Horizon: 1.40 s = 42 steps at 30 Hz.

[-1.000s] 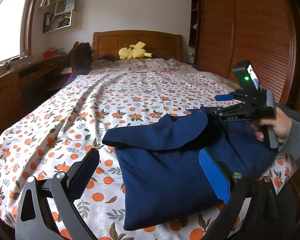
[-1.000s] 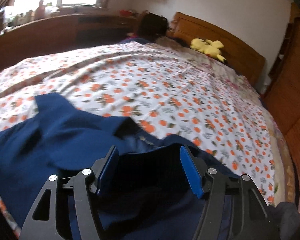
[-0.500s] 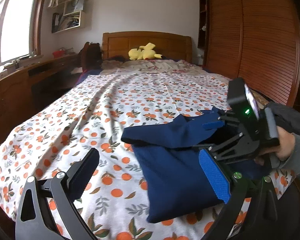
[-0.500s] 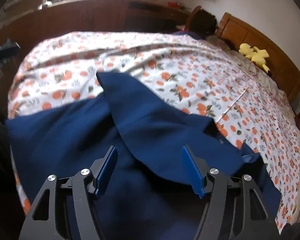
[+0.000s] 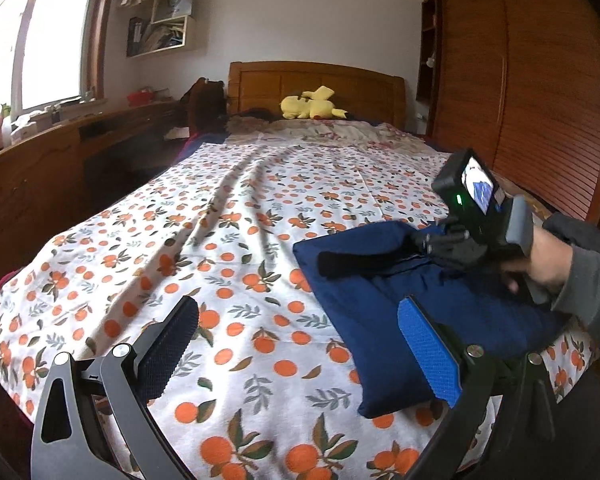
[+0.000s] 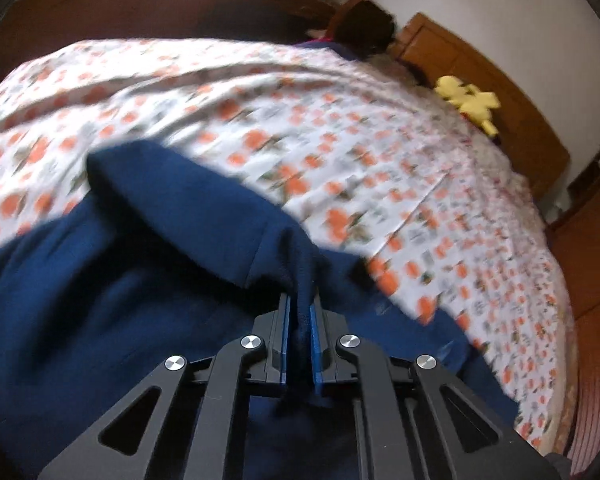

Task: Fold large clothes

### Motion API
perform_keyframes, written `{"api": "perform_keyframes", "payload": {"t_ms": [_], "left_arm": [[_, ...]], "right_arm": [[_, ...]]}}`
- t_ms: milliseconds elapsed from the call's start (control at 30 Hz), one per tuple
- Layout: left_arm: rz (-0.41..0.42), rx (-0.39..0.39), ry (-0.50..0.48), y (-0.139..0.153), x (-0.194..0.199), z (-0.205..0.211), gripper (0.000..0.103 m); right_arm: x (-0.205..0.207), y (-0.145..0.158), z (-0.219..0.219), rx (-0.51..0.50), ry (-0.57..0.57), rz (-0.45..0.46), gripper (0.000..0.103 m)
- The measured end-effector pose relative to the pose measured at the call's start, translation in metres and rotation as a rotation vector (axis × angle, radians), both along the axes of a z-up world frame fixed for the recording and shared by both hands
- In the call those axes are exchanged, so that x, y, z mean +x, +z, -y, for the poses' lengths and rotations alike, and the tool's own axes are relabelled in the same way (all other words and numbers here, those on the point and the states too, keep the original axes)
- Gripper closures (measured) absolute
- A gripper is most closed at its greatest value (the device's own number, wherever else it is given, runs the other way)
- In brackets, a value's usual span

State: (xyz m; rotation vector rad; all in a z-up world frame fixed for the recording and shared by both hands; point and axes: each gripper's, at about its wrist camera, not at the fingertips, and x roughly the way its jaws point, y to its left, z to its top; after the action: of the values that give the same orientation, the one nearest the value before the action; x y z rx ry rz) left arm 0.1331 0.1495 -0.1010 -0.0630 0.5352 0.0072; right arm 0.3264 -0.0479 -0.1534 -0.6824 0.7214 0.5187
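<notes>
The bed, covered by a white sheet printed with oranges, fills both views, and the navy garment is laid partly folded at its near right corner, close to the foot edge. The right gripper is held over the garment's right side by a hand in a grey sleeve, tilted steeply downward; its jaws have just been closing and are now pinched on a raised ridge of the navy cloth, which is seen standing between the blue pads. The left gripper is held low over the foot edge of the bed, pointed along the mattress, its jaws spread wide with nothing gripped; the garment's near corner is seen just beyond the right pad. A yellow plush toy is seen at the wooden headboard, well apart from the garment. A wooden wardrobe stands along the bed's right edge.
</notes>
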Motion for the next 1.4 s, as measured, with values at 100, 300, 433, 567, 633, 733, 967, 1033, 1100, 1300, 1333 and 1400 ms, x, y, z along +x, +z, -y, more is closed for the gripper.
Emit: {"api": "perform_keyframes", "payload": {"t_ms": [100, 300, 433, 567, 633, 733, 967, 1033, 1100, 1300, 1333, 1400], "left_arm": [[0.001, -0.010, 0.007, 0.000, -0.001, -0.005, 0.003], [-0.003, -0.005, 0.001, -0.001, 0.000, -0.003, 0.003], [-0.002, -0.007, -0.001, -0.001, 0.000, -0.003, 0.003], [-0.003, -0.007, -0.003, 0.000, 0.000, -0.001, 0.003], [-0.001, -0.007, -0.006, 0.001, -0.001, 0.000, 0.003], [-0.006, -0.001, -0.008, 0.000, 0.000, 0.004, 0.003], [-0.019, 0.004, -0.008, -0.003, 0.003, 0.006, 0.003], [-0.021, 0.005, -0.008, -0.004, 0.005, 0.007, 0.003], [-0.023, 0.007, -0.010, -0.004, 0.005, 0.008, 0.003], [-0.027, 0.009, -0.017, -0.006, 0.007, 0.010, 0.003], [-0.029, 0.010, -0.018, -0.007, 0.008, 0.011, 0.003], [-0.032, 0.009, -0.020, -0.008, 0.009, 0.011, 0.003]], "right_arm": [[0.022, 0.018, -0.003, 0.024, -0.055, 0.053, 0.096], [0.044, 0.040, -0.012, 0.063, -0.125, 0.095, 0.052], [0.035, 0.057, -0.011, 0.144, -0.091, 0.108, 0.049], [0.016, 0.050, -0.014, 0.179, 0.030, 0.025, 0.051], [0.007, 0.035, -0.018, 0.171, 0.085, -0.053, 0.053], [-0.005, 0.009, -0.023, 0.135, 0.130, -0.130, 0.054], [0.010, -0.014, -0.028, 0.074, 0.057, -0.149, 0.100], [0.021, -0.006, -0.029, 0.094, 0.035, -0.110, 0.100], [0.031, -0.001, -0.030, 0.101, 0.012, -0.087, 0.100], [0.064, 0.007, -0.045, 0.111, -0.042, -0.045, 0.100], [0.066, 0.009, -0.046, 0.115, -0.046, -0.040, 0.100], [0.068, 0.011, -0.050, 0.115, -0.065, -0.027, 0.083]]}}
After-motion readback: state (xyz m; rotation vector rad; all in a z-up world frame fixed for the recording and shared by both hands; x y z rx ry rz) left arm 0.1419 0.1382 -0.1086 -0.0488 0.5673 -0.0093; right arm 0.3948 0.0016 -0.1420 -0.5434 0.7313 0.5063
